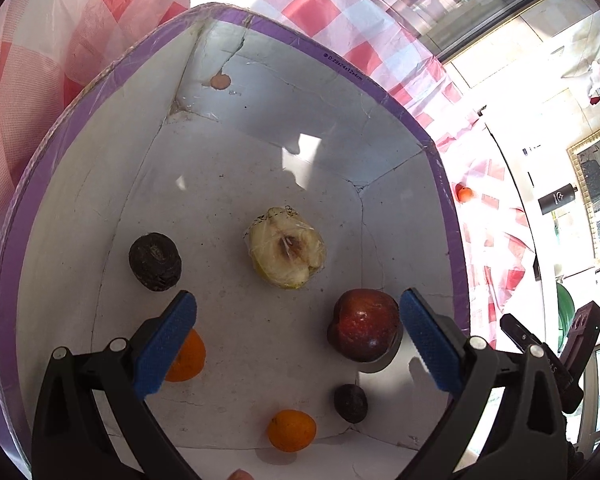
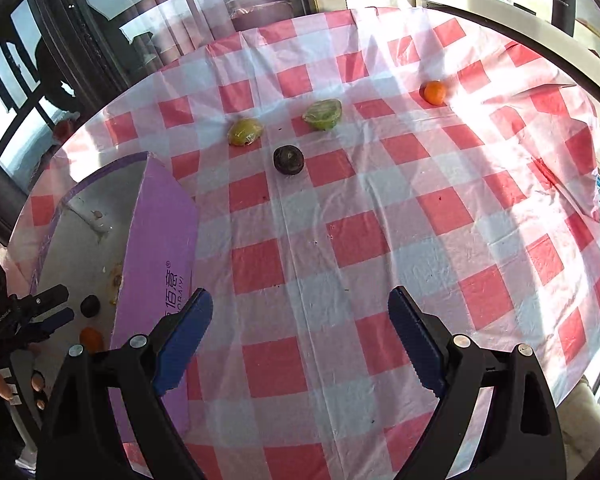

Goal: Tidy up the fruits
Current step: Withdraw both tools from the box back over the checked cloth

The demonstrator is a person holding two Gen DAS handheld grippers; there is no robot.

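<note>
My left gripper point(image 1: 298, 338) is open and empty, hovering over a purple-rimmed white box point(image 1: 112, 80). Inside lie a wrapped cut apple half point(image 1: 286, 247), a red apple point(image 1: 366, 324), two oranges point(image 1: 292, 430) point(image 1: 188, 358) and two dark fruits point(image 1: 155, 256) point(image 1: 351, 402). My right gripper point(image 2: 300, 336) is open and empty above the checked tablecloth point(image 2: 380, 220). On the cloth far ahead lie a dark fruit point(image 2: 288, 159), a wrapped yellow fruit point(image 2: 245, 131), a wrapped green fruit point(image 2: 323, 114) and an orange point(image 2: 434, 92).
The purple box point(image 2: 156, 240) stands at the left of the right wrist view, with the left gripper point(image 2: 40, 312) over it. Windows and dark frames lie beyond the table's far left edge. A black bottle point(image 1: 558, 199) stands on a white counter to the right.
</note>
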